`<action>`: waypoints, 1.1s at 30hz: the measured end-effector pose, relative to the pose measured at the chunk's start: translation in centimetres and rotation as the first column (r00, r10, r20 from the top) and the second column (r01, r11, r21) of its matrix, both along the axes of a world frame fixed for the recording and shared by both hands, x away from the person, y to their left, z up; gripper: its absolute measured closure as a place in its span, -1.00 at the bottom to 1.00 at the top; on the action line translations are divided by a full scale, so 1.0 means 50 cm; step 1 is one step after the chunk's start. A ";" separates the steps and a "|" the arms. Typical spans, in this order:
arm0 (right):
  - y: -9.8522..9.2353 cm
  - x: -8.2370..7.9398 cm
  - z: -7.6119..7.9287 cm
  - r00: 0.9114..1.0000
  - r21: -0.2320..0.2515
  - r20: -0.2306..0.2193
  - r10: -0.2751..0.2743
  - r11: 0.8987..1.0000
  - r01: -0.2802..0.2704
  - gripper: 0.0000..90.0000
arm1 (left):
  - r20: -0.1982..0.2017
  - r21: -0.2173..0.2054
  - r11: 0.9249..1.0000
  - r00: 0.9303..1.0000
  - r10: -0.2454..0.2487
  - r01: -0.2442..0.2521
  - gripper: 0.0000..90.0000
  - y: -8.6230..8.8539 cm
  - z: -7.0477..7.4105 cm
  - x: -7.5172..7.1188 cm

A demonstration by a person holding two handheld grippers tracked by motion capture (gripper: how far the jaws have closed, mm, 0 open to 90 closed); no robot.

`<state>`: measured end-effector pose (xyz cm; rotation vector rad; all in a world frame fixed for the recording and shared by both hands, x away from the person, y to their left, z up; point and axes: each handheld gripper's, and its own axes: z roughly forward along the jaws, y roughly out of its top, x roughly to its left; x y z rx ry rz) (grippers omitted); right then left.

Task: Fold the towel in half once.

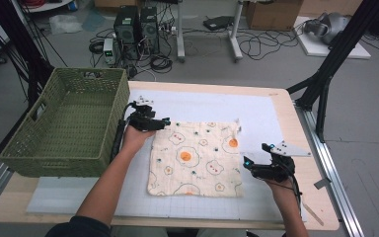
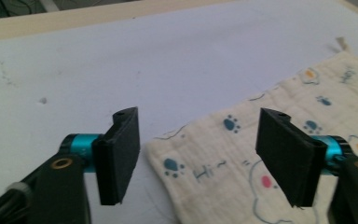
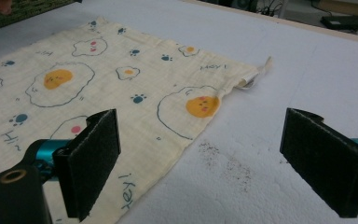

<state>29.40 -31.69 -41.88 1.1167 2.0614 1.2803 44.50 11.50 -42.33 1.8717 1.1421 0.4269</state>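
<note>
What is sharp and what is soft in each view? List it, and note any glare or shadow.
High view: even room light, no glare, cloth slightly soft, faint shadows under both hands. Left gripper view: jaws fairly crisp, cloth corner readable, the mat washed pale bluish. Right gripper view: the egg print sharp, near jaws a little soft, no hard shadows.

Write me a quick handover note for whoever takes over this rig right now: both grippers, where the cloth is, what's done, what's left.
Left gripper: jaws open, at the far left corner of the cloth, corner between them, not pinched.
Right gripper: open, holding nothing, beside the cloth's right edge.
Cloth: spread flat on the white mat, egg print up. Green basket stands to its left.
Done: nothing gripped, no fold.
Left: probably pinch the corners, then fold or move it.
</note>
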 end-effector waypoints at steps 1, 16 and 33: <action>0.000 0.000 0.000 1.000 -0.001 0.001 0.001 1.000 -0.001 -0.74 | -0.010 0.012 1.000 1.000 0.007 -0.006 -0.23 0.003 -0.007 0.004; 0.006 0.008 -0.006 1.000 -0.014 -0.019 0.003 1.000 -0.003 -0.74 | -0.012 0.156 0.987 0.999 -0.036 0.038 0.47 -0.013 -0.047 0.016; 0.041 0.149 -0.006 0.985 -0.050 -0.169 -0.018 0.999 0.009 -0.74 | -0.027 0.058 0.998 0.999 -0.023 0.024 0.93 0.009 -0.027 0.008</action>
